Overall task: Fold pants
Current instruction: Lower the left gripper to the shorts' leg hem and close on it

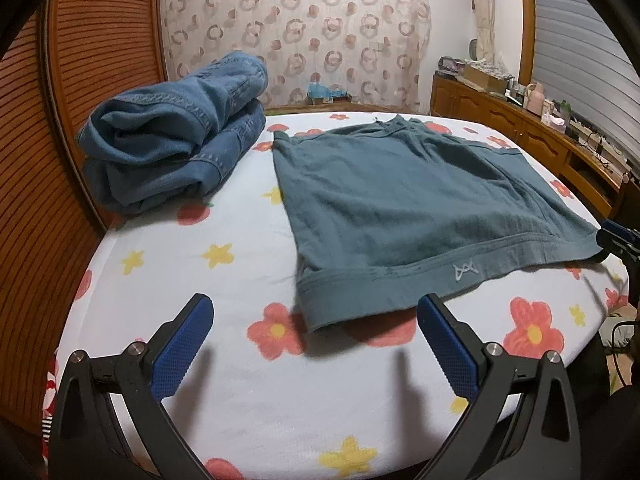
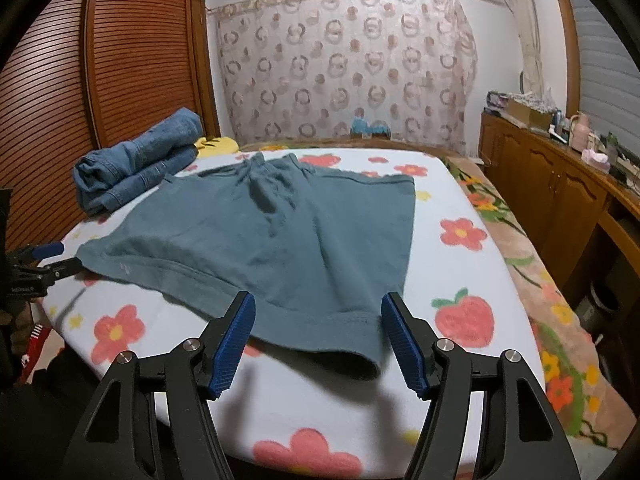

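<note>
A pair of teal shorts lies spread flat on the flowered table, waistband toward me; it also shows in the right wrist view. My left gripper is open and empty, just short of the waistband's near left corner. My right gripper is open, its blue pads on either side of the waistband's near right corner, touching nothing that I can see. Each gripper shows small in the other's view, the right and the left, at opposite ends of the waistband.
Folded blue jeans are stacked at the far left of the table, by a slatted wooden door. A wooden sideboard with clutter runs along the right. A patterned curtain hangs behind.
</note>
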Demonstrator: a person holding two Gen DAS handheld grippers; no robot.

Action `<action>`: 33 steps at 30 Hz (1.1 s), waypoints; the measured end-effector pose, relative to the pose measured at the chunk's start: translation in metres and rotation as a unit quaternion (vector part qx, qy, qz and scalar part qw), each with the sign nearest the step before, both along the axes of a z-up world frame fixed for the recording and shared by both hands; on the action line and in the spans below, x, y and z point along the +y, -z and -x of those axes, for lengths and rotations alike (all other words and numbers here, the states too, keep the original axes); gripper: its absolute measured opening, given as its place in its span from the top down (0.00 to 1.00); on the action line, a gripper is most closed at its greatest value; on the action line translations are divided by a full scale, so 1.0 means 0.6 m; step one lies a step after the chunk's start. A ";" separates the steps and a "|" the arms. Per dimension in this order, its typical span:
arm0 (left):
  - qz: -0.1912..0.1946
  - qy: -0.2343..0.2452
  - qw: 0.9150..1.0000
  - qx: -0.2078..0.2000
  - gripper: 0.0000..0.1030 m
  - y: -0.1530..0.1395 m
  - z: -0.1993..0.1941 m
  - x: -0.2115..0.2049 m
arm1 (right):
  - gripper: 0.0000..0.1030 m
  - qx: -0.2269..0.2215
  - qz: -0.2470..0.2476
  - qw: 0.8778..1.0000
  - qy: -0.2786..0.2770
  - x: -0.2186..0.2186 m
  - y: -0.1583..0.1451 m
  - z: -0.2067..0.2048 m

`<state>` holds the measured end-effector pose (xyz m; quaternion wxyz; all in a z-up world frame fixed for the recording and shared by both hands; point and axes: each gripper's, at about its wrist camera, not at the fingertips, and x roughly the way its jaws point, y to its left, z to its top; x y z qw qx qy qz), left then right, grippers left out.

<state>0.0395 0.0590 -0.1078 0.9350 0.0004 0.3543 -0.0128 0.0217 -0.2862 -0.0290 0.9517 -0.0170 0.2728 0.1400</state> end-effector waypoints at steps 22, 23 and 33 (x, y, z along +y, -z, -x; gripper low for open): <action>0.001 0.014 1.000 0.023 0.35 0.010 -0.007 0.036 | 0.40 0.028 0.024 0.999 0.006 -0.012 -0.014 0.029; 0.003 0.016 1.000 0.022 0.37 0.009 -0.008 0.036 | 0.41 0.027 0.024 0.999 0.007 -0.011 -0.015 0.031; 0.013 0.037 0.999 0.026 0.61 0.006 -0.020 0.022 | 0.70 0.031 0.028 0.999 0.003 -0.010 -0.017 0.002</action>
